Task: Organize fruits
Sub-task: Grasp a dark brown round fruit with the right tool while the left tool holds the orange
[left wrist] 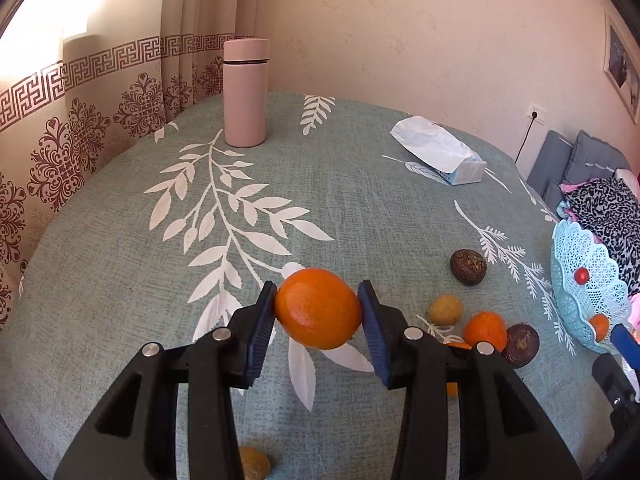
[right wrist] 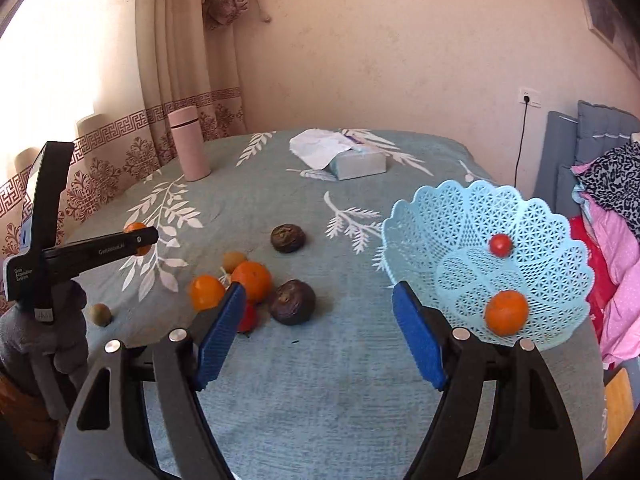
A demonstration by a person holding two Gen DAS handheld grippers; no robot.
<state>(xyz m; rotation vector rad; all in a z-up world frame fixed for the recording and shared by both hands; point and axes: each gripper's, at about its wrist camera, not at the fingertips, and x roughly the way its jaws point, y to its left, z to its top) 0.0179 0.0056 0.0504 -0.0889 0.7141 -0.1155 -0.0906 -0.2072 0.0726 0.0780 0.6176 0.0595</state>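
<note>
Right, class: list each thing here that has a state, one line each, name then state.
left gripper: shut on an orange, lifted off the table
right gripper: open, empty
basket: tilted, holding a small orange and a tomato
flask: upright, lid on
tissue box: open, tissue sticking out

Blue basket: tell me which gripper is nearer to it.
Right. The right gripper hangs open just beside the blue basket; the left gripper holds an orange across the fruit pile.

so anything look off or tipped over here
The blue basket sits tilted at the table's right edge, its bowl facing the camera, with an orange and a small red fruit inside. Nothing spilled or damaged.
</note>
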